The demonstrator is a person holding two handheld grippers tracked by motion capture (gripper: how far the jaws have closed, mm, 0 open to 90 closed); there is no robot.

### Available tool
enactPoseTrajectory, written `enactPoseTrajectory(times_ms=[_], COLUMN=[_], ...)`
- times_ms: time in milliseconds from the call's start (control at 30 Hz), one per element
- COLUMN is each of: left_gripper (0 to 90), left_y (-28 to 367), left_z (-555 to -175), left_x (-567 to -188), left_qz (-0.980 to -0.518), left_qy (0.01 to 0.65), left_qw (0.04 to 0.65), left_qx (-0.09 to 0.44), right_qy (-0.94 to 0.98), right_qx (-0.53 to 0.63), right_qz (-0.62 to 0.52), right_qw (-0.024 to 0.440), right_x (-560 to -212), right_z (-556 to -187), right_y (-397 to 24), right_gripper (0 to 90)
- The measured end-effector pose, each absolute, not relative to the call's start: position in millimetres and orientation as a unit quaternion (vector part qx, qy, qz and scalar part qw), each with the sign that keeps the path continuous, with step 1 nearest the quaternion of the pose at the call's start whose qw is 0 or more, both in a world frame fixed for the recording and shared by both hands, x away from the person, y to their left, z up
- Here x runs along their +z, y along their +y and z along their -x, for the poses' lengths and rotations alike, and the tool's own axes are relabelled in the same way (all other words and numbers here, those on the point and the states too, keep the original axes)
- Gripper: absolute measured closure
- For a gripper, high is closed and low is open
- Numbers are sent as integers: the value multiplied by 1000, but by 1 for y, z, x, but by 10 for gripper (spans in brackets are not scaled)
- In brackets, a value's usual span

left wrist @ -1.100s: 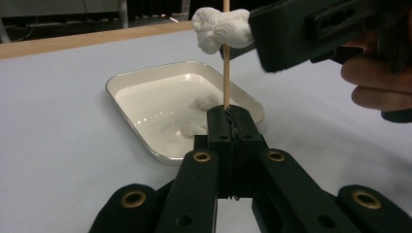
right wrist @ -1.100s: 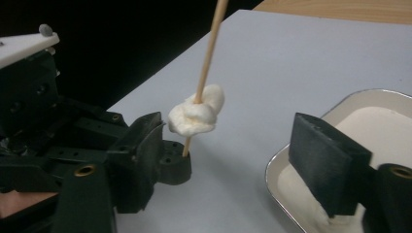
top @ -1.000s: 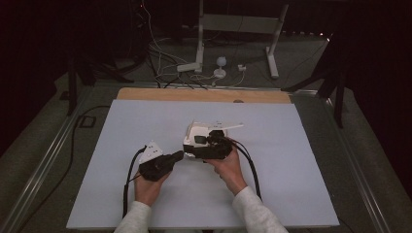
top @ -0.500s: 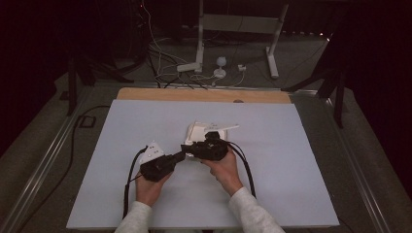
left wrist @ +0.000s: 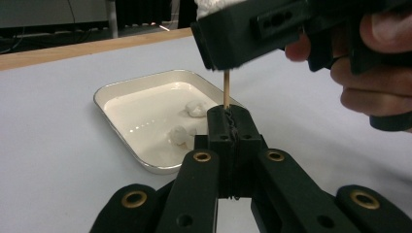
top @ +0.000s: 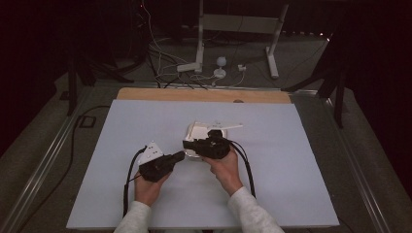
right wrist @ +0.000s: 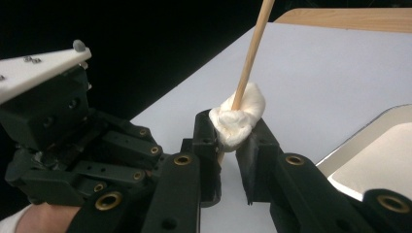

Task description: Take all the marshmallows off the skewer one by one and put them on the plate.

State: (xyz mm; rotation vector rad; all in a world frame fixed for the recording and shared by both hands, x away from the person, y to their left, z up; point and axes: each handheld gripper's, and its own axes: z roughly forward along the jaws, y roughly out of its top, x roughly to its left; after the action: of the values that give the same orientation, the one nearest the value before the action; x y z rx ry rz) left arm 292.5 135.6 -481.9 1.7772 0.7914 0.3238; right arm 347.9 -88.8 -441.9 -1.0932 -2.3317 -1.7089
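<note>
Both grippers are matte black. The left gripper [left wrist: 228, 121] has two flat link arms that spread below its narrow ribbed fingers [left wrist: 219, 127], and each link carries a brass-ringed pivot, with smaller plain holes lower on the links. The right gripper [right wrist: 233, 141] is built alike: blocky black fingers [right wrist: 206, 141], brass eyelets at the joints behind them, dark links with round holes. A white three-cornered plate with small screw heads sits on top of the left gripper's body, back from the fingers. A black cable trails from the rear of each gripper. The person wears light grey sleeves [top: 250, 213] with ribbed cuffs.
</note>
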Motion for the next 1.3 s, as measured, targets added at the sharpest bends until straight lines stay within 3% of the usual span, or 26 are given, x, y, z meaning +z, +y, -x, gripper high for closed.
enactPoseTrajectory(times_ms=[267,400,1300], left_gripper=[900,900,900], left_y=[129,125,132], left_z=[-291,-291,-290], left_x=[-487,-486,-486], left_qz=[-774,-774,-783], left_qy=[323,316,308], left_qw=[524,528,507], left_qx=[148,150,185], right_qy=[-705,-717,-688], right_qx=[-592,-584,-609], right_qz=[389,379,394], right_qw=[37,15,20], right_x=[-423,-413,-408], right_z=[-359,-360,-367], right_y=[-117,-123,-129], right_gripper=[802,797,796])
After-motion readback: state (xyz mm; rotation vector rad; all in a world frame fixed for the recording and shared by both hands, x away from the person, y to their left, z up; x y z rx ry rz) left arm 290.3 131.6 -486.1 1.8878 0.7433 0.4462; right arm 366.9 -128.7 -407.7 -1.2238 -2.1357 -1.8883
